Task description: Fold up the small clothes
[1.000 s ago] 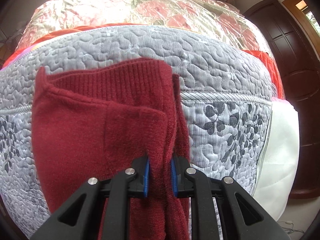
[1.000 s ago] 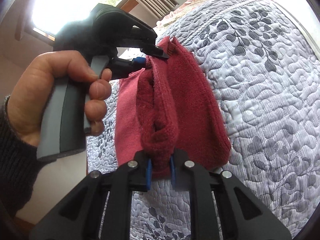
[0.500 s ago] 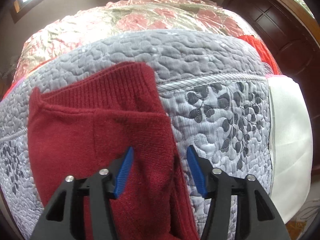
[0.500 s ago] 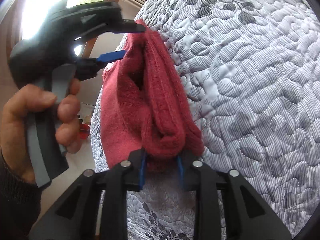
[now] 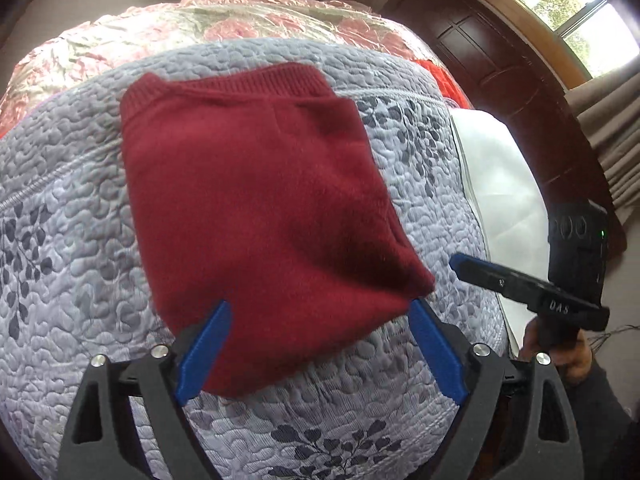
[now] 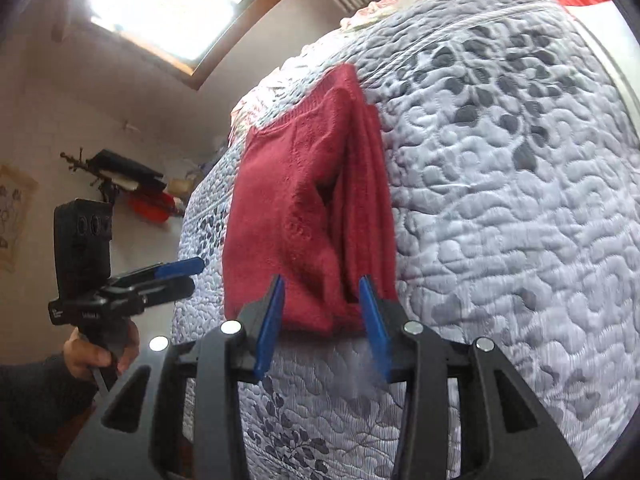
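A dark red knitted garment point(image 5: 256, 204) lies folded into a thick rectangle on the grey quilted bedspread point(image 5: 72, 240). In the left wrist view my left gripper point(image 5: 320, 308) stands open just short of its near edge, blue pads spread wide with nothing between them. The right gripper point(image 5: 460, 262) shows at the right edge of that view, held by a hand. In the right wrist view the same garment point(image 6: 296, 208) shows its stacked folds, and my right gripper point(image 6: 322, 284) is open at its near end. The left gripper point(image 6: 192, 274) appears at the left there, fingers apart.
A pink floral satin cover point(image 5: 200, 28) lies beyond the quilt, with a white sheet point(image 5: 504, 184) at the bed's right side. A dark wooden door point(image 5: 500, 60) stands to the right. A wall rack point(image 6: 120, 176) hangs at the left of the right wrist view.
Both grippers have let go of the red garment and pulled back from it. The garment now rests flat and folded on the quilt.
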Tool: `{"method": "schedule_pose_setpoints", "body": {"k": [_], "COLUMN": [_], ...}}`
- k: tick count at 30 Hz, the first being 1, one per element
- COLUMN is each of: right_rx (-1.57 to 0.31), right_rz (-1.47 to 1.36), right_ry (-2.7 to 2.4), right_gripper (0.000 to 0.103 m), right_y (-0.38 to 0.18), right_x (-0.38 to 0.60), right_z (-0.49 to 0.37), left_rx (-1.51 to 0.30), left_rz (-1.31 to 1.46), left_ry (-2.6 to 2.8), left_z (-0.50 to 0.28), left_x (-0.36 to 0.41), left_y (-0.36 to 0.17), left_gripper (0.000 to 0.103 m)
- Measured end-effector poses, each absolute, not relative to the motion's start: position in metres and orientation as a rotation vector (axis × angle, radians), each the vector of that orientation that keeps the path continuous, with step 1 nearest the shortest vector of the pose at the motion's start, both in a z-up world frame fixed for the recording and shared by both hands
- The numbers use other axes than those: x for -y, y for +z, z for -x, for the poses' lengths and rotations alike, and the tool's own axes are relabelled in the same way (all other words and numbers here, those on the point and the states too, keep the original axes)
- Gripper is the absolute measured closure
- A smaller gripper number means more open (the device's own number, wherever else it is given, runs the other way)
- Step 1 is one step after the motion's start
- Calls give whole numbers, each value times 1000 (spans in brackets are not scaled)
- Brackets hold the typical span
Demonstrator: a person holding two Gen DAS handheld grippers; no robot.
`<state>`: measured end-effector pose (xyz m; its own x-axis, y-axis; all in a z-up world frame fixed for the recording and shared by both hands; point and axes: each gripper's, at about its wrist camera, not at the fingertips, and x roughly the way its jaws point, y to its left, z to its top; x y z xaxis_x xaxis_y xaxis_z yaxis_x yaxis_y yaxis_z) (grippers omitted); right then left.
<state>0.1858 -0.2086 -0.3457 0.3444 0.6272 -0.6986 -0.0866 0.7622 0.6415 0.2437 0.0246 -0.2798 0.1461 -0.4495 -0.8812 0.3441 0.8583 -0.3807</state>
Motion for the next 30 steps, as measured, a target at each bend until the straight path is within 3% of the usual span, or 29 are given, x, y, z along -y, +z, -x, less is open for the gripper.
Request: {"method": "schedule_pose_setpoints", "body": {"k": [1,3,6,8,11,12,14,19,20,21,27,30], "right_rx": [-1164,-1235,-1313,-1287,-1196,-1183,-1173,-1209,-1219,-1229,-1113,-1174], "right_rz": [-531,-481,-480,-546,-612,-639,-707,-758,-752,-724,-542,-488], "right_ry": [504,486,429,460,500,500,507,533,544,547,537,433], "right_gripper": [71,91,93,87,87,82,76,76,78,93,96,95], "right_y": [-354,-377,-402,-386,-351,-347,-351,-378,-381,-383,-358,-391], "right_x": [200,193,203,211,218,220,223,212,208,201,184,186], "right_z": [-195,-201,-200,-200,-222,-236,-270,-339,-348,-356,-360,-365], "left_rx": [-1301,-1316,-1400,-1439,-1387,-1365,-1324,-1346,-1354,-1359,-1373,-1375], "left_rz": [101,103,87,116,108,94,70,53,55,57,80,80], "left_ry": [-581,-583,-534,-507,-533,-539,-552,-549,-548,-548,-559,-565], "left_z": [-239,-235,-235,-235,-228,-227,-224,-229,-230,-229,-230,-231], "left_x": [-25,-22,-24,-32,-34,-34,-33,-27,-27,-28,-28,-26], "left_y": [-285,-299,-331,-344,-335,-331,-324,-334,-338,-342,-357,-363], "left_gripper": [13,13,13,13,13,13,13,13,13,13,12,10]}}
